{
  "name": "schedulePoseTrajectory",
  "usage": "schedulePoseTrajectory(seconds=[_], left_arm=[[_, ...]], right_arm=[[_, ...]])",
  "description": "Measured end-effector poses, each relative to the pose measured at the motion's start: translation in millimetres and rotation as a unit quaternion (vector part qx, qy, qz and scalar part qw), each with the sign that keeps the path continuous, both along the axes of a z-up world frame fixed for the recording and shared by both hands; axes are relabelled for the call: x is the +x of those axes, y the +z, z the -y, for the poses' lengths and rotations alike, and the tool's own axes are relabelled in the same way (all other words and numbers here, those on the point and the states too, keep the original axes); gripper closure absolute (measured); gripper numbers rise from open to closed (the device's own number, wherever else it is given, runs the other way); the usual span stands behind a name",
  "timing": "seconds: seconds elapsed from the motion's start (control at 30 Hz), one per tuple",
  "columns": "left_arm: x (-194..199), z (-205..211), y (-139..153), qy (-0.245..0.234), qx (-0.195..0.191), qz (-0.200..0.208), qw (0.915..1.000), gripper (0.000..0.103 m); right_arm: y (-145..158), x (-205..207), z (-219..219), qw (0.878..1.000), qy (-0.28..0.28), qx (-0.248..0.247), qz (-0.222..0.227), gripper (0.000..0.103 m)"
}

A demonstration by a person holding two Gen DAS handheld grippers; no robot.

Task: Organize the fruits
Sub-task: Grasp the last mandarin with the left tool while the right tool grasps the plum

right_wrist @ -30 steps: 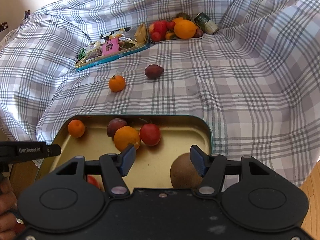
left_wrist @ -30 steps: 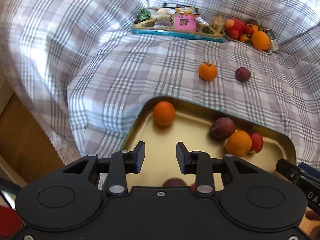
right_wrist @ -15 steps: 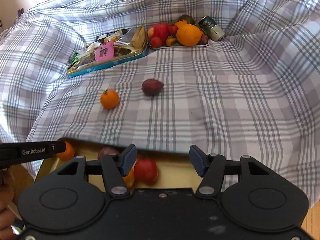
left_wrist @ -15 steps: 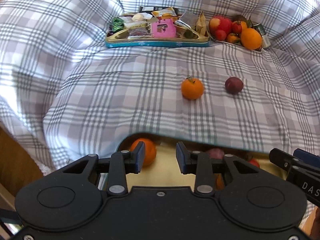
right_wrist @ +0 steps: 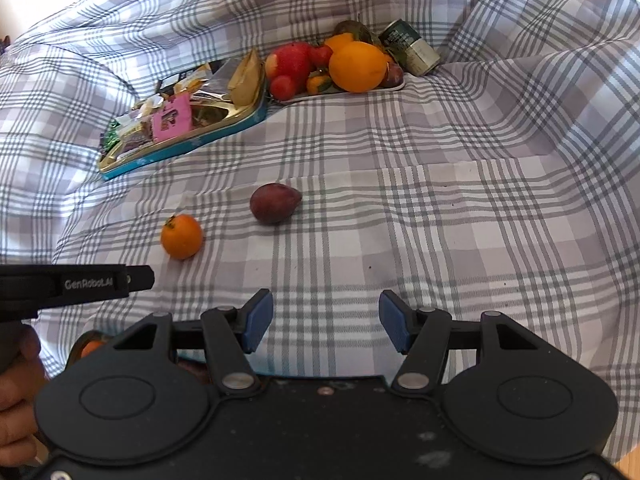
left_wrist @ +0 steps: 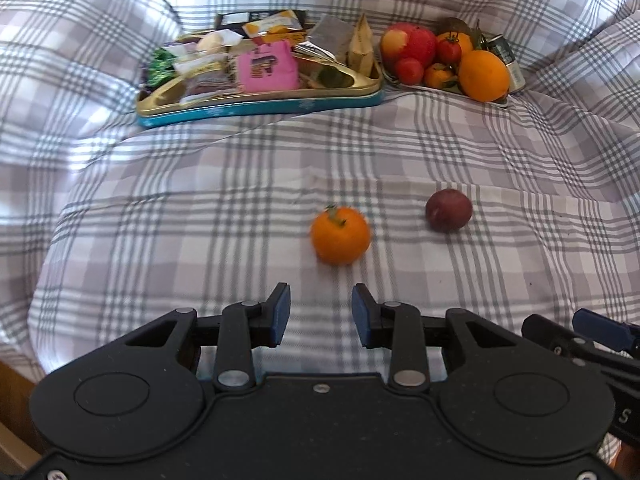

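Observation:
A small orange tangerine (left_wrist: 340, 235) lies on the checked cloth just ahead of my left gripper (left_wrist: 321, 314), whose jaws stand open and empty. To its right rests a dark purple plum (left_wrist: 448, 210). In the right wrist view the plum (right_wrist: 275, 203) lies ahead and left of my right gripper (right_wrist: 325, 321), which is open and empty, and the tangerine (right_wrist: 181, 236) sits further left. A plate of fruit (left_wrist: 444, 62) with a big orange, a red apple and tomatoes stands at the back. Only a sliver of the gold tray (right_wrist: 90, 346) with an orange fruit shows under the right gripper.
A teal-rimmed gold tray (left_wrist: 256, 101) full of snack packets stands at the back left. A green can (right_wrist: 408, 47) lies beside the fruit plate (right_wrist: 394, 87). The checked cloth (left_wrist: 160, 216) rises in folds all round. A hand (right_wrist: 16, 400) holds the left gripper's handle.
Both grippers have moved forward over the cloth, off the gold tray, which has slipped out of view beneath them. The tangerine and plum now lie much closer. The jaws stay the same.

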State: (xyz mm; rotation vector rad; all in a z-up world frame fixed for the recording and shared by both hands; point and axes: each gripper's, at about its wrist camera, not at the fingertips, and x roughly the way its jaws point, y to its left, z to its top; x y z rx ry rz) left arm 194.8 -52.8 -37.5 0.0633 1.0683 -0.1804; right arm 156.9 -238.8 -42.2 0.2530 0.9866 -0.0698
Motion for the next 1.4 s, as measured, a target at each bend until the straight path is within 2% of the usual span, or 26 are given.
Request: schedulePoseTrajectory(seconds=[0.23, 0.77, 1.07, 1.4], left_arm=[[23.3, 7.6, -13.3, -0.003, -0.002, -0.018, 0.9998, 0.06], [52.2, 15.7, -21.9, 0.007, -0.017, -0.016, 0.9997, 0.059], [68.4, 23.1, -17.9, 0.011, -0.011, 0.021, 0.9997, 0.056], [89.1, 37.8, -20.5, 0.003, 0.02, 0.047, 0.9987, 0.054]], right_arm=[[-11.8, 17.9, 5.0, 1.0, -0.009, 0.008, -0.013, 0.041], [-21.4, 37.7, 6.0, 1.0, -0.007, 0.009, -0.023, 0.041], [-23.6, 41.8, 3.5, 1.0, -0.005, 0.008, -0.027, 0.041], [-25.0, 45.5, 5.9, 1.0, -0.009, 0.01, -0.027, 0.041]])
